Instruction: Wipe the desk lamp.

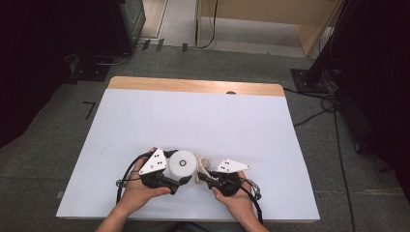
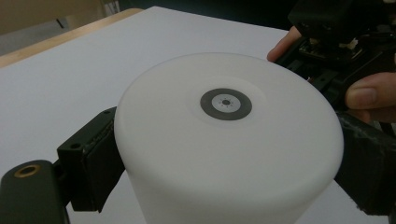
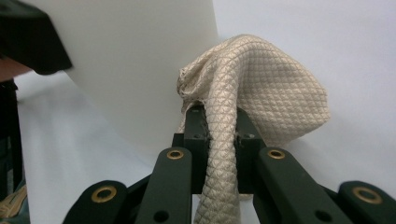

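Observation:
A white cylinder (image 1: 183, 166) with a small grey disc in the middle of its top (image 2: 226, 103) stands near the front of the table. My left gripper (image 1: 178, 180) is shut on it, one black pad (image 2: 95, 158) on each side of its wall. My right gripper (image 1: 202, 177) is shut on a beige quilted cloth (image 3: 254, 93), pinched between its pads (image 3: 196, 122). The bunched cloth (image 1: 201, 164) presses against the cylinder's side (image 3: 140, 70). In the left gripper view, the right gripper (image 2: 336, 42) and a hand's fingers sit just behind the cylinder.
The white table top (image 1: 193, 121) has a wooden strip along its far edge (image 1: 193, 86). Cables trail from both grippers over the front edge. Dark stands and cables lie on the grey floor (image 1: 319, 116) around the table.

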The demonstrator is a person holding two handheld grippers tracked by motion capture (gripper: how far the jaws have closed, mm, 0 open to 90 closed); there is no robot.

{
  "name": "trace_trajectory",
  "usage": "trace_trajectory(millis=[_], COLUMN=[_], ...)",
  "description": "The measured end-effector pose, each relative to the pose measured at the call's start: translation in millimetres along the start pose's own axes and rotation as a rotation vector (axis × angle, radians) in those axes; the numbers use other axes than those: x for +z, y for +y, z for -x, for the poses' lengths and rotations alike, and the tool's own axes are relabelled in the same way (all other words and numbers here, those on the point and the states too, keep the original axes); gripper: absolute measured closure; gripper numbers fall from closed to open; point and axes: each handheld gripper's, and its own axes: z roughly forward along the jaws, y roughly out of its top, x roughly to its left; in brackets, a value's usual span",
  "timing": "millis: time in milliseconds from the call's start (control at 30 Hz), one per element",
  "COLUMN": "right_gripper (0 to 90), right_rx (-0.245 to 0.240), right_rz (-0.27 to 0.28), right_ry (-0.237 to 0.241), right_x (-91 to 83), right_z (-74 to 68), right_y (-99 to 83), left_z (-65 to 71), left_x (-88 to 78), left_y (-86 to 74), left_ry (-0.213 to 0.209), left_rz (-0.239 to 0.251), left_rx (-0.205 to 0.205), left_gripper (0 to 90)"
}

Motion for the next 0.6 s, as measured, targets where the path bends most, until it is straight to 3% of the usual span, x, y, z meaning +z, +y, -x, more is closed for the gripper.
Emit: trace_trajectory(millis=[100,267,533,600], right_gripper=[80.6,80.7,80.6,80.5], right_rx=[0.020,-0.006,-0.076,-0.088], right_rz=[-0.012,-0.004,0.137,0.150], right_ry=[0.011,-0.006,-0.009,-0.010], right_x=[1.1,-0.2,-23.1,-25.3], right_z=[2.3,-0.4,-13.3,-14.8], right_y=[-1.4,0.4,21.6,23.5], left_z=[0.0,-0.4,-1.4,-1.4], left_x=[0.0,0.0,0.5,0.6], left_y=[0.1,-0.2,-1.1,-1.2], left_ry=[0.000,-0.003,-0.010,-0.010], left_rz=[-0.002,-0.001,0.001,0.001], left_rx=[0.000,-0.001,-0.011,-0.012], left_gripper=[8.4,8.4,8.1,8.0])
